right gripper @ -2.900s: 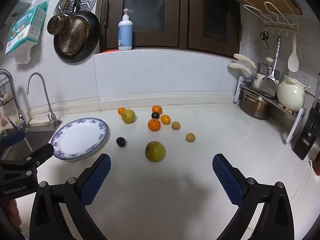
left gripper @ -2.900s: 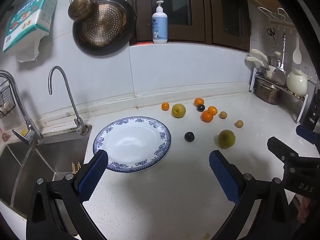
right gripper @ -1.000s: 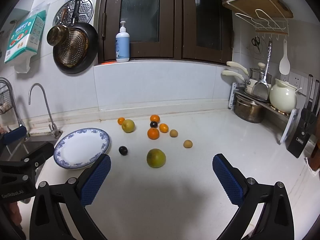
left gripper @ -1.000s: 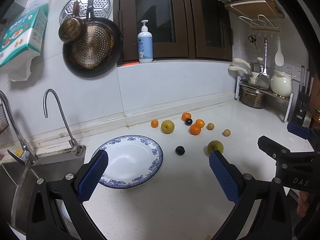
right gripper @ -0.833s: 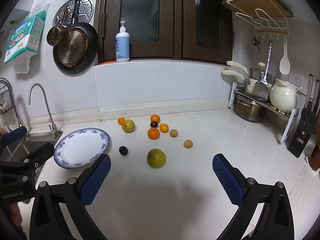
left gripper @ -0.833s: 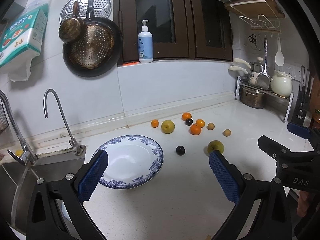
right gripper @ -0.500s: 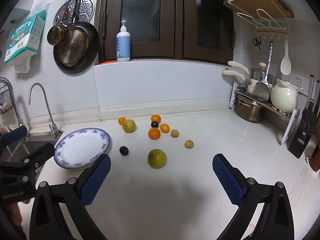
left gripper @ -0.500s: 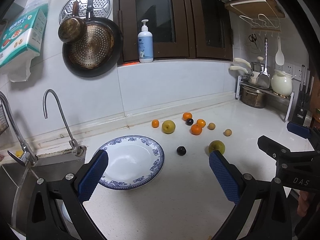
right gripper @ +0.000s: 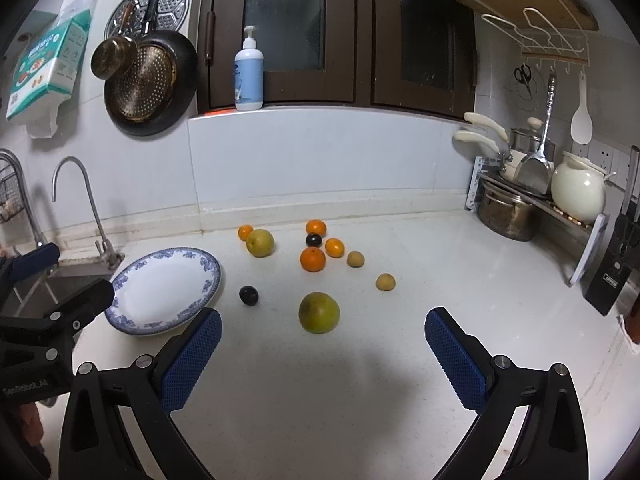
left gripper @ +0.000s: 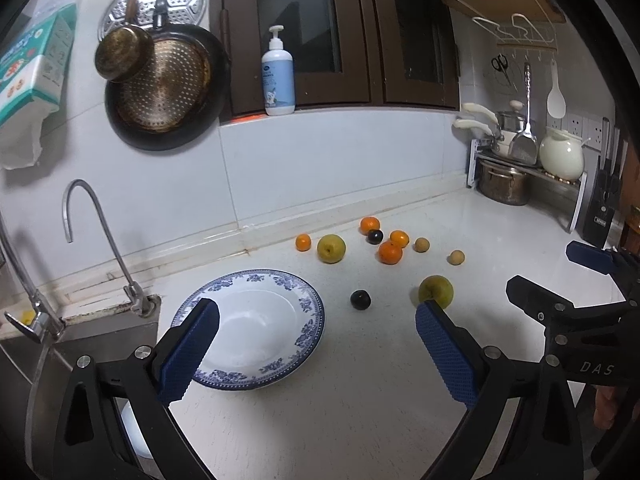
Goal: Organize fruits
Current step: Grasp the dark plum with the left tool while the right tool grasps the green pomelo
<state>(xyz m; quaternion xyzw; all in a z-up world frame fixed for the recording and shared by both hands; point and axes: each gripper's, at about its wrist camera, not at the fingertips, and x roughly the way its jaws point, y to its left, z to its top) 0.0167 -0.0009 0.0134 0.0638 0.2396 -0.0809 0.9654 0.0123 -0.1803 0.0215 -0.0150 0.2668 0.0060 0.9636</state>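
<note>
Although both cameras have lifted and levelled over the last 3 seconds, so that more wall and cabinet shows than before, nothing on the bench (right gripper: pixel 420 264) has moved. The left tongs (left gripper: pixel 316 344) stand wide and hold nothing, their blue pads framing the blue-rimmed plate (left gripper: pixel 308 304) that sits near the bench's left edge, just beside the sink (left gripper: pixel 28 360). The right tongs (right gripper: pixel 322 344) are equally wide and empty, hovering over the front of the bench.

The plate carries no fruit. All 9 pieces lie loose toward the middle and back of the bench: the large yellow-green fruit (right gripper: pixel 319 313) nearest the front, a dark plum (right gripper: pixel 249 295) just beside the plate's right rim, a yellow apple (right gripper: pixel 260 243) and a small orange (right gripper: pixel 245 232) near the back wall, and a cluster of 3 oranges (right gripper: pixel 313 259) around a second dark fruit (right gripper: pixel 313 239). 2 small tan fruits (right gripper: pixel 385 281), possibly longans, lie well apart to the right.

So the change is one of stance only; the sorting itself looks unstarted, and the large yellow-green fruit, lying straight ahead between the right pads, seems the likeliest first pick.
</note>
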